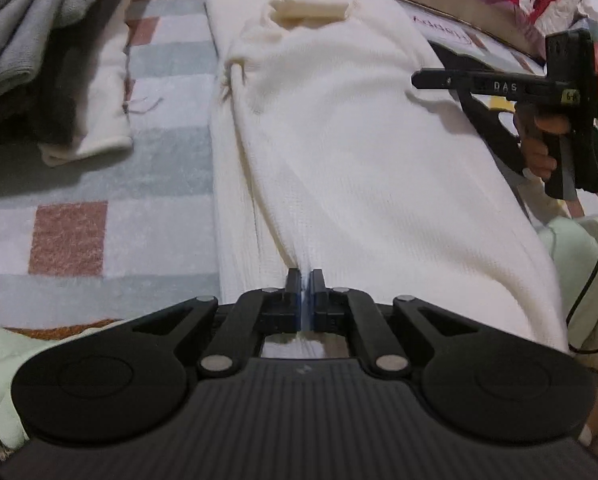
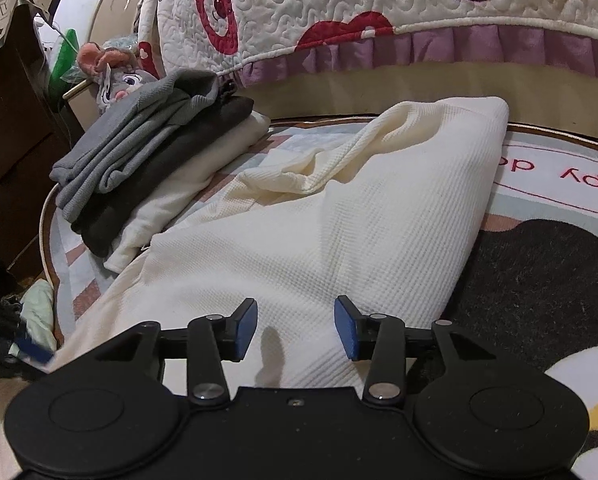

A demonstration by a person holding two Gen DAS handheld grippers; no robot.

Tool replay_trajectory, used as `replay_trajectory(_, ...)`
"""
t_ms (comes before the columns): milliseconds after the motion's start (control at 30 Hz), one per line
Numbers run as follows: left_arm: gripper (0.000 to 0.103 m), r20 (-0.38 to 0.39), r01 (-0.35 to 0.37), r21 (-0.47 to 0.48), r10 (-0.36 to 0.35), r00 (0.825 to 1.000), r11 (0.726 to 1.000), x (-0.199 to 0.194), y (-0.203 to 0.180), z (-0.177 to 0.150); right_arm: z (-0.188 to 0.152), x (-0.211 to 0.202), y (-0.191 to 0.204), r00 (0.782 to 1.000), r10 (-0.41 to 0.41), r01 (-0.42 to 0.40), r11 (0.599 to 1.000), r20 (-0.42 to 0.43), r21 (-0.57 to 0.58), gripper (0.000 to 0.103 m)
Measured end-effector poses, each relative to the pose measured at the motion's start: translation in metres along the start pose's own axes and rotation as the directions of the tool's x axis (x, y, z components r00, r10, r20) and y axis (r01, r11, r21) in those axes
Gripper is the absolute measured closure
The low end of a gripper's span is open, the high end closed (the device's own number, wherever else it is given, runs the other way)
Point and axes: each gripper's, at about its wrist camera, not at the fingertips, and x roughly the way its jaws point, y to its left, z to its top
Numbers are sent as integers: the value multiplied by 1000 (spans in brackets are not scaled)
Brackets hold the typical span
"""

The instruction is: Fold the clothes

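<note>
Left wrist view shows our left claw [image 1: 304,280] pinched shut on the cream sweater's [image 1: 359,152] hem, spread on the rug [image 1: 71,236]. Our right claw [image 2: 295,330] hovers half open, empty. Mid-fold; next we likely carry the hem toward the collar.

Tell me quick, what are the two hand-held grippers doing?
Left hand-held gripper: closed, pinching the white top.
Right hand-held gripper: open over the top, holding nothing.
</note>
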Motion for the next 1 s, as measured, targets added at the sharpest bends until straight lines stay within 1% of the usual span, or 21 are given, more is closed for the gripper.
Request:
replay_trajectory(33, 101, 26, -15, -28, 16, 1000, 999, -10, 3, 0, 0, 0, 1, 1000, -5, 5, 1000, 0, -5, 56)
replay_trajectory(100, 101, 73, -72, -72, 77, 994, 995, -31, 9, -2, 0, -2, 3, 1000, -14, 14, 1000, -3, -13, 56)
replay_trajectory(167, 101, 99, -83, -151, 99, 990, 985, -44, 20, -9, 0, -2, 6, 1000, -19, 19, 999, -12, -30, 56)
replay_trajectory(233, 100, 93, -69, -242, 94, 991, 968, -40, 30, -19, 0, -2, 9, 999, -24, 23, 999, -22, -49, 56)
replay_trajectory(300, 97, 87, -69, -309, 100, 991, 949, -31, 35, -25, -1, 0, 13, 999, -33, 31, 997, -30, -70, 54)
replay_trajectory(333, 97, 98, -46, -340, 84, 992, 939, -30, 36, -27, -1, 0, 15, 999, -39, 37, 996, -30, -83, 53)
replay_trajectory(367, 96, 116, -17, -349, 61, 991, 937, -33, 35, -27, -2, 0, 17, 998, -46, 43, 994, -30, -97, 51)
replay_trajectory(400, 90, 138, 2, -335, 47, 989, 942, -39, 32, -27, -3, 1, 19, 998, -53, 49, 993, -30, -110, 49)
replay_trajectory(433, 86, 155, 12, -301, 37, 987, 953, -46, 26, -28, -3, 1, 20, 998, -58, 54, 991, -32, -123, 49)
replay_trajectory(467, 75, 167, 19, -270, 28, 986, 963, -52, 21, -28, -3, 0, 21, 997, -64, 59, 989, -33, -134, 49)
replay_trajectory(500, 71, 163, 24, -250, 17, 987, 968, -57, 17, -30, -3, 0, 21, 997, -68, 63, 988, -35, -142, 49)
replay_trajectory(633, 70, 100, 75, -196, -56, 993, 978, -66, 8, -41, -1, -1, 19, 997, -72, 66, 988, -34, -138, 49)
replay_trajectory(700, 59, 75, 70, -149, -59, 995, 986, -63, 1, -46, -1, 0, 20, 997, -74, 69, 988, -34, -135, 49)
replay_trajectory(733, 59, 63, 56, -132, -48, 997, 990, -60, -2, -48, -1, 0, 20, 997, -75, 70, 989, -33, -134, 49)
replay_trajectory(767, 61, 52, 31, -122, -25, 998, 992, -57, -3, -48, -1, 1, 20, 997, -76, 71, 989, -33, -133, 49)
replay_trajectory(833, 92, 30, -18, -102, 21, 999, 995, -51, -4, -50, -2, 1, 20, 997, -76, 71, 989, -31, -126, 49)
replay_trajectory(867, 99, 26, -29, -109, 32, 999, 994, -51, -3, -50, -2, 1, 20, 997, -75, 71, 990, -30, -123, 49)
replay_trajectory(933, 100, 44, 8, -201, 1, 999, 980, -63, 10, -52, -1, 1, 19, 997, -72, 68, 990, -30, -121, 49)
replay_trajectory(1000, 101, 62, 5, -277, 13, 998, 961, -78, 22, -57, -1, 1, 19, 997, -71, 67, 990, -30, -121, 49)
